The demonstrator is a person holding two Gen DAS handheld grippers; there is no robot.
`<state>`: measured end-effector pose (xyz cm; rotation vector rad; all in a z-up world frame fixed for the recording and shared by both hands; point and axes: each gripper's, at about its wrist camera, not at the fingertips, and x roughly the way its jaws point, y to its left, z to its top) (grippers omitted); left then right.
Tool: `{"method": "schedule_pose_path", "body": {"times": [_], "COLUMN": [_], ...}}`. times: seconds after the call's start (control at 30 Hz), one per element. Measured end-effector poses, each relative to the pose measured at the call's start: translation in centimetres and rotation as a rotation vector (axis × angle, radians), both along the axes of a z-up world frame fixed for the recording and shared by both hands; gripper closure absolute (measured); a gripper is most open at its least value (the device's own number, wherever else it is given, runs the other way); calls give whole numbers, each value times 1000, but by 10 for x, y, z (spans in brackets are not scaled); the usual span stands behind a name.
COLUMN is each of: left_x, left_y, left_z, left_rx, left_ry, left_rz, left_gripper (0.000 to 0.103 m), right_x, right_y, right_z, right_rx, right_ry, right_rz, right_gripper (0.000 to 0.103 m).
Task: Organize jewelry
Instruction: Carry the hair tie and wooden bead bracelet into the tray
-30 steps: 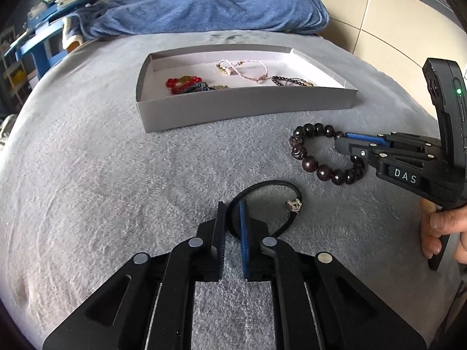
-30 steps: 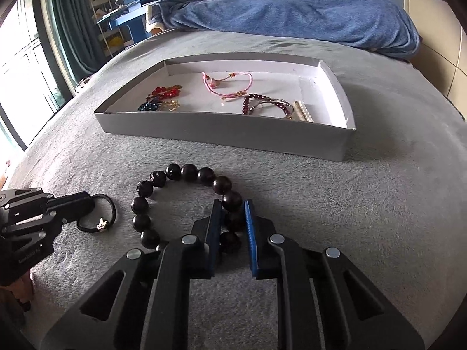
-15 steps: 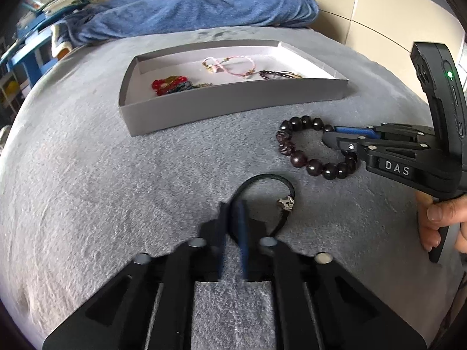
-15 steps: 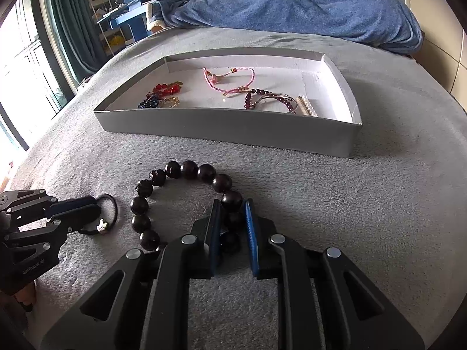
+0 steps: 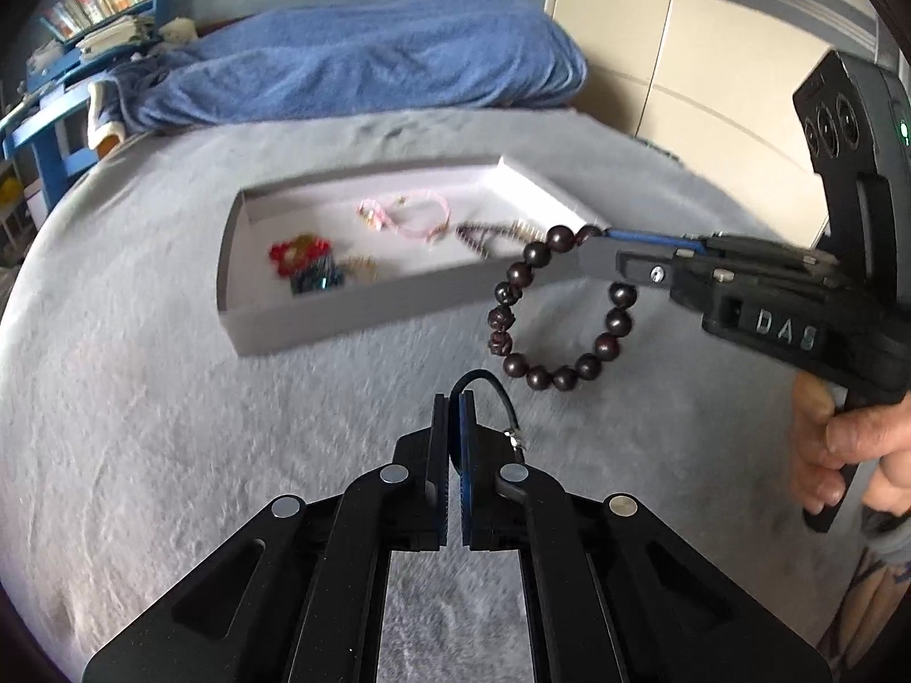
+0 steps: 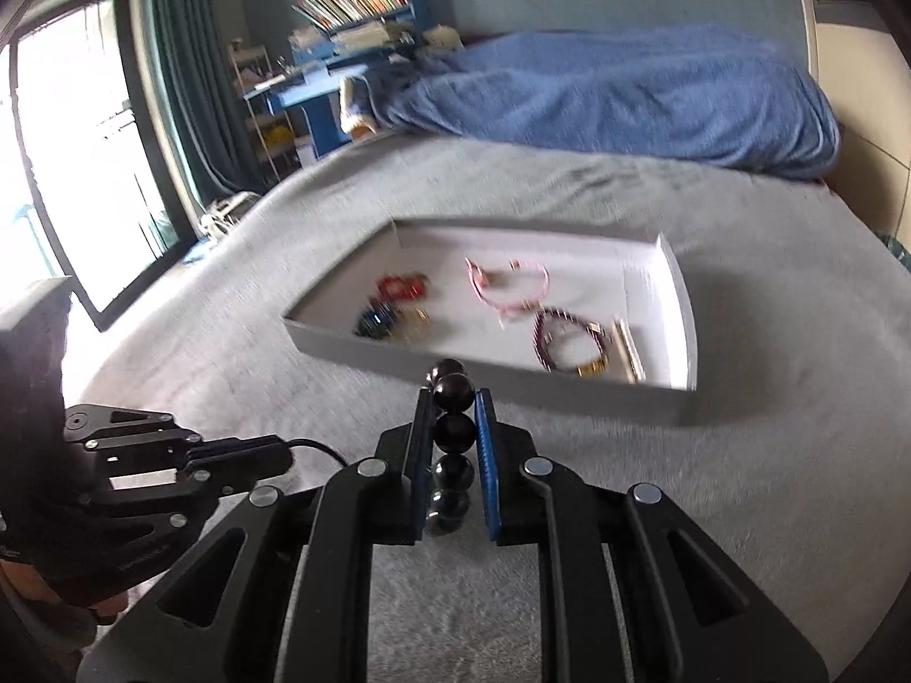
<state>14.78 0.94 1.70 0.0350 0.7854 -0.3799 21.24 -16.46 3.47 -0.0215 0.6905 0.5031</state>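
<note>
My left gripper (image 5: pixel 454 398) is shut on a thin black cord bracelet (image 5: pixel 501 398) whose small metal charm (image 5: pixel 517 439) dangles to the right of the fingers, above the grey blanket. My right gripper (image 6: pixel 452 398) is shut on a dark wooden bead bracelet (image 6: pixel 454 430). From the left wrist view that bead bracelet (image 5: pixel 561 313) hangs as a loop from the right gripper (image 5: pixel 598 247), lifted off the bed beside the tray's near right corner. The grey tray (image 5: pixel 319 321) holds several pieces: a red one, a pink cord bracelet (image 6: pixel 507 284) and a dark beaded bangle (image 6: pixel 569 338).
A grey blanket (image 5: pixel 142 398) covers the bed. A blue duvet (image 5: pixel 364 74) is heaped behind the tray. A blue desk with books (image 6: pixel 353 28) and a window (image 6: pixel 74 171) stand far left. A hand (image 5: pixel 842 455) holds the right gripper's handle.
Both grippers have risen off the blanket, each lifting its bracelet. The bead bracelet now hangs in the air near the tray. The left jaws closed fully on the cord.
</note>
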Motion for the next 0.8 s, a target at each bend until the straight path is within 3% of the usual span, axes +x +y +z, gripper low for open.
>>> {"method": "schedule_pose_path", "body": {"times": [0.43,0.8], "left_x": [39,99], "left_y": [10,23], "left_z": [31,35], "left_rx": [-22,-57], "left_ry": [-72,-85], "left_rz": [31,98], "left_gripper": [99,99], "right_x": [12,50], "right_y": [0,-1], "right_z": [36,36], "right_rx": [2,-11], "right_ry": [-85,-92], "right_rz": [13,-15], "right_gripper": [89,89]}}
